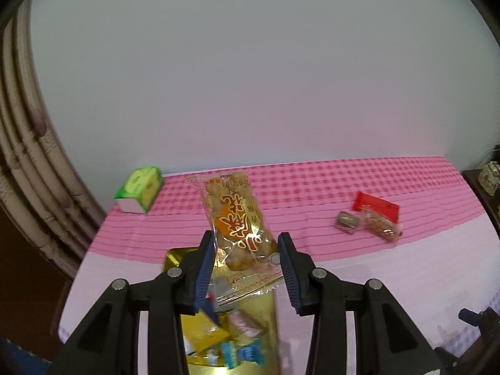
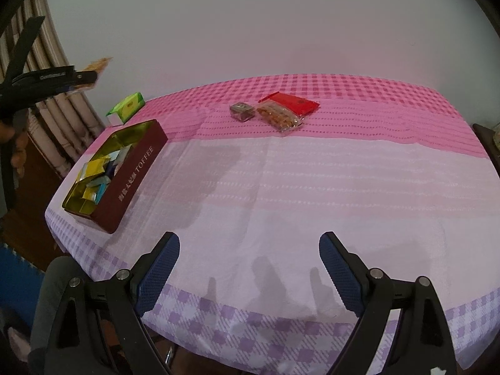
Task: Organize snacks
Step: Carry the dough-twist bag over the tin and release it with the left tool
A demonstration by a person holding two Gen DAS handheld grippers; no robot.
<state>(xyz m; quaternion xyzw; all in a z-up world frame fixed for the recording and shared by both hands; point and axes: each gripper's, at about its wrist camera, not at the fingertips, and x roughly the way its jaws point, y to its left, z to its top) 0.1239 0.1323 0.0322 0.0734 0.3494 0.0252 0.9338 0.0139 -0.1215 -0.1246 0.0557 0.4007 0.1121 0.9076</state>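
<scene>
The left claw (image 1: 247,268) grips a twist-snack bag (image 1: 239,222) above the tin (image 2: 137,172), which already has many candies. The right claw (image 2: 250,268) is open and empty. Three snacks (image 2: 275,111) are left on the tabletop (image 2: 281,187).

A home, by every sign: table draped in a pink-and-lilac checked cloth (image 2: 281,187) against a plain pale wall (image 2: 250,25); striped curtain (image 2: 56,109) at far left; patterned teapot (image 1: 490,176) on a dark sideboard at right edge; blue floor mat (image 2: 15,278) lower left.
</scene>
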